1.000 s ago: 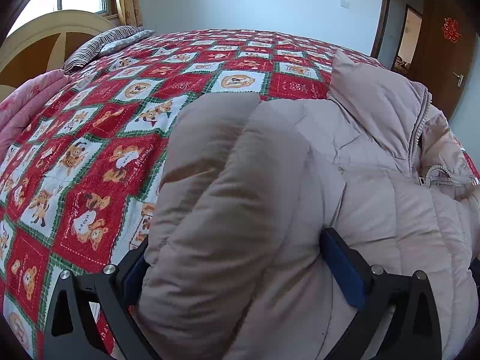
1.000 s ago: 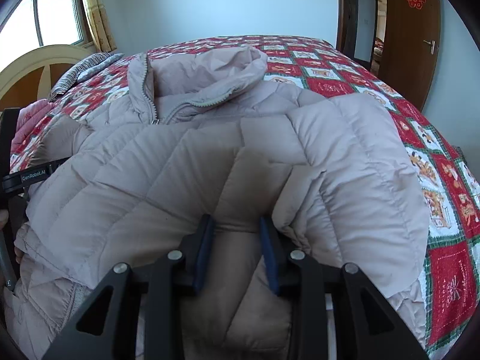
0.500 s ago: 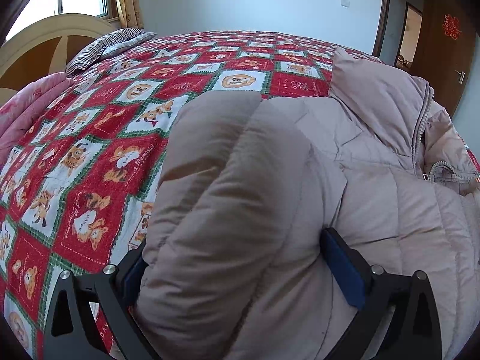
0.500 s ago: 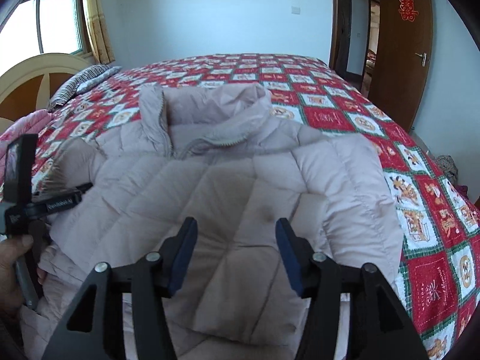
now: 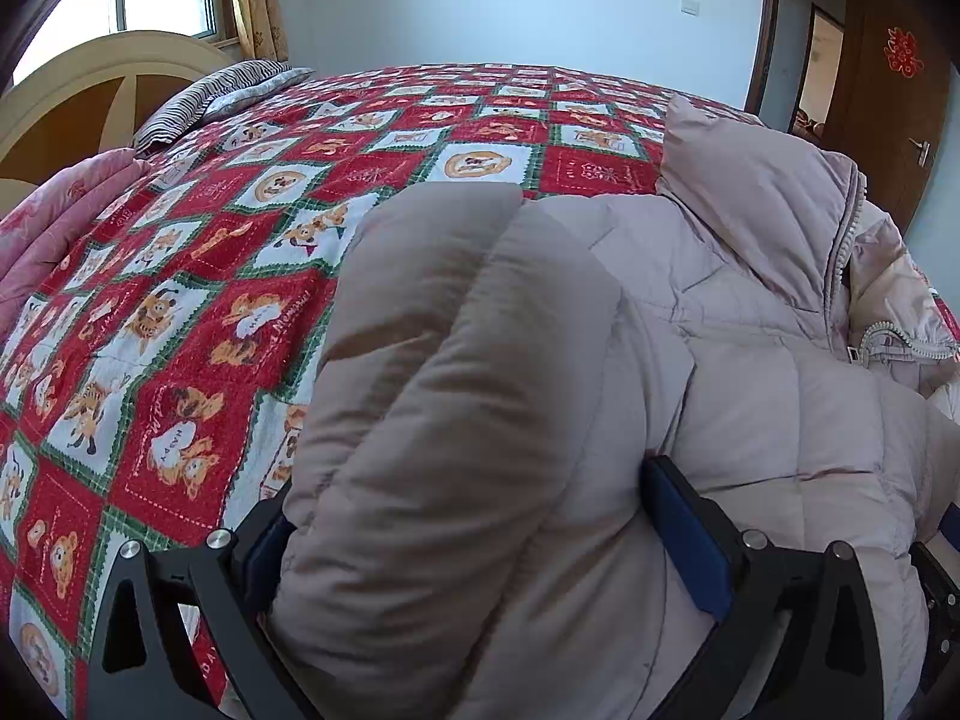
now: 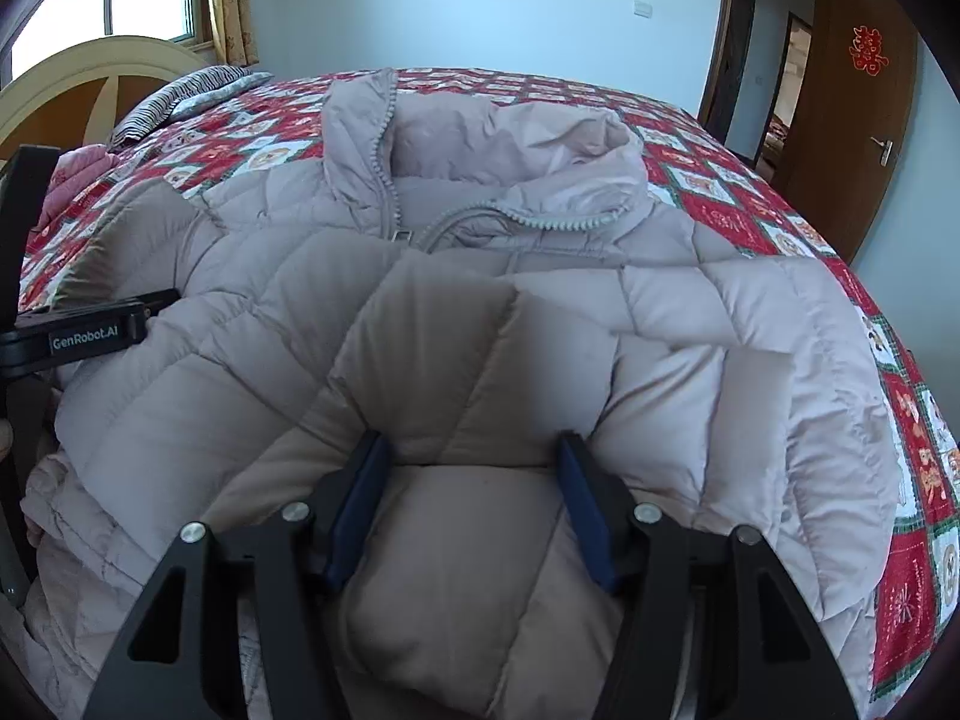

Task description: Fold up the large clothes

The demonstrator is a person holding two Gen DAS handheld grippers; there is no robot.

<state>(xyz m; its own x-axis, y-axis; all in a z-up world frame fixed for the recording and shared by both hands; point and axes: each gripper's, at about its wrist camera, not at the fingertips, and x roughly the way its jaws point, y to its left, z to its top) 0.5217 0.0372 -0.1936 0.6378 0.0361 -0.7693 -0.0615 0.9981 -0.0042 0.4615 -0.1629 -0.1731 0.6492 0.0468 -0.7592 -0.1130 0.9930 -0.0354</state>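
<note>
A large pale pink quilted puffer jacket (image 6: pixel 540 312) lies on the bed, collar and zipper toward the far side. It also fills the left wrist view (image 5: pixel 750 360). My left gripper (image 5: pixel 468 516) has its jaws wide apart around a thick folded sleeve (image 5: pixel 456 360) of the jacket, the padding bulging between them. My right gripper (image 6: pixel 474 480) is open, its blue pads on either side of a fold of the jacket's lower part. The left gripper's black body shows in the right wrist view (image 6: pixel 90 336) at the left edge.
The bed has a red, white and green patchwork quilt (image 5: pixel 180 300). A striped pillow (image 5: pixel 216 93) and a cream headboard (image 5: pixel 90 78) are at the far left, pink bedding (image 5: pixel 54 216) beside them. A brown door (image 6: pixel 864 120) stands at the right.
My right gripper opened from nearly shut, letting go of the jacket fold, and its view shifted over the jacket. The left gripper stayed around the sleeve.
</note>
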